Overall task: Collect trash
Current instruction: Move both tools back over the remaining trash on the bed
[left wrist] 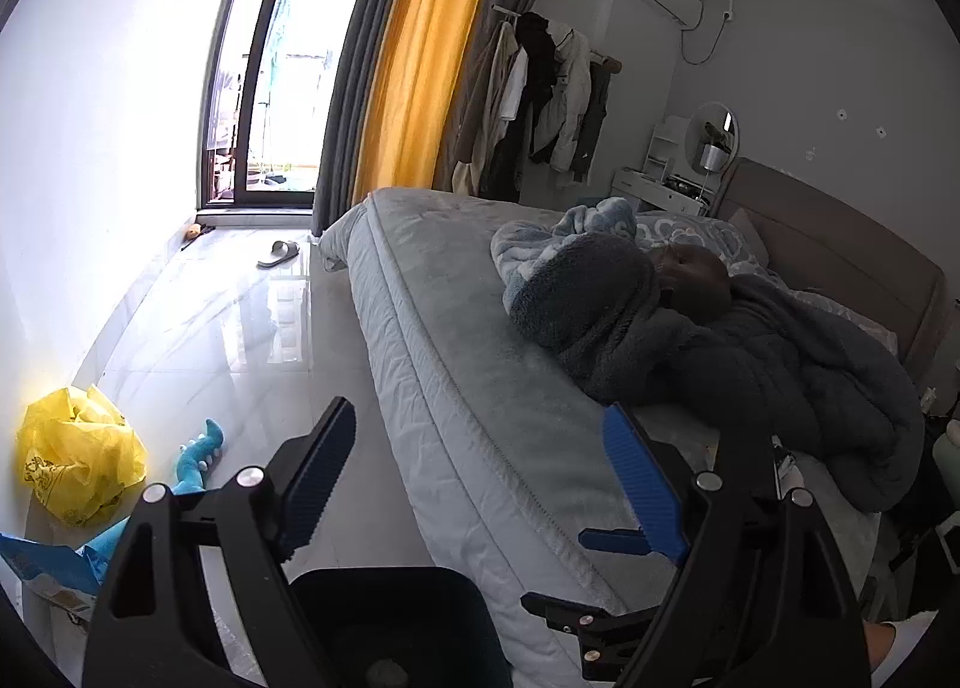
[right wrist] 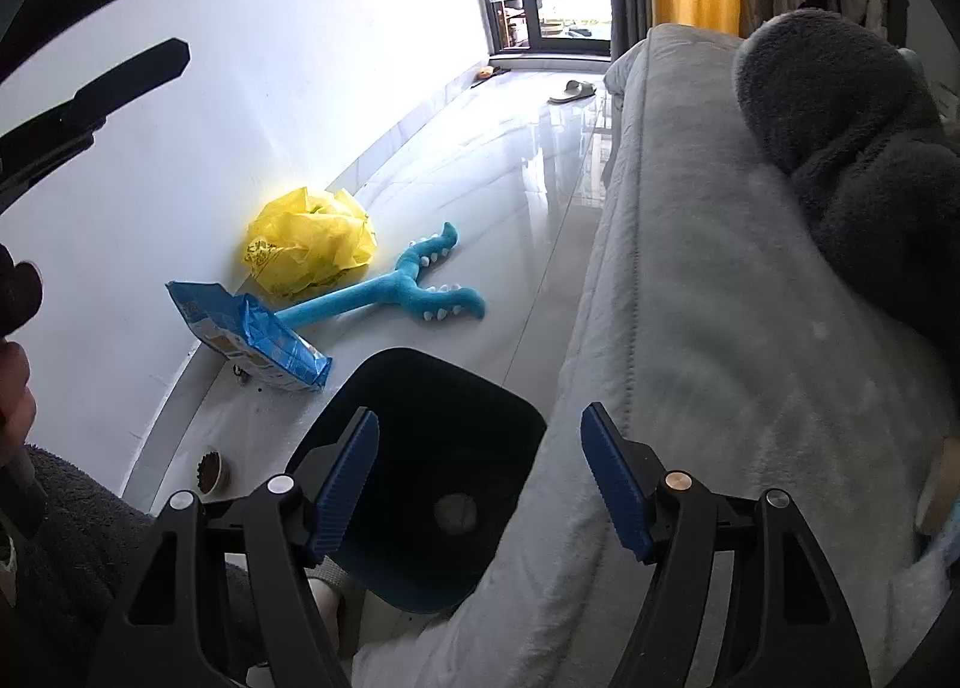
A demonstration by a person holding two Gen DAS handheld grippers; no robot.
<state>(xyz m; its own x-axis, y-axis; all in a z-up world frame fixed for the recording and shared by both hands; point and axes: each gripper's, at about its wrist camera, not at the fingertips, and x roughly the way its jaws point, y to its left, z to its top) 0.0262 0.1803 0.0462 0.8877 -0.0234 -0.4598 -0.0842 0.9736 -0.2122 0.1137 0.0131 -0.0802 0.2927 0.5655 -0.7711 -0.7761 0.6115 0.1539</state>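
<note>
Yellow plastic bag (right wrist: 309, 244) at floor's wall edge looks light, crinkly, grab a raised fold; left tool (left wrist: 480, 484) and right tool (right wrist: 480, 484) gape wide, empty.

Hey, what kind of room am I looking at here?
Most likely a bedroom in a home: a wide bed with a grey quilted cover and rumpled dark fleece blankets, clothes hanging on a wall rack, and a glass balcony door beside a yellow curtain.
</note>
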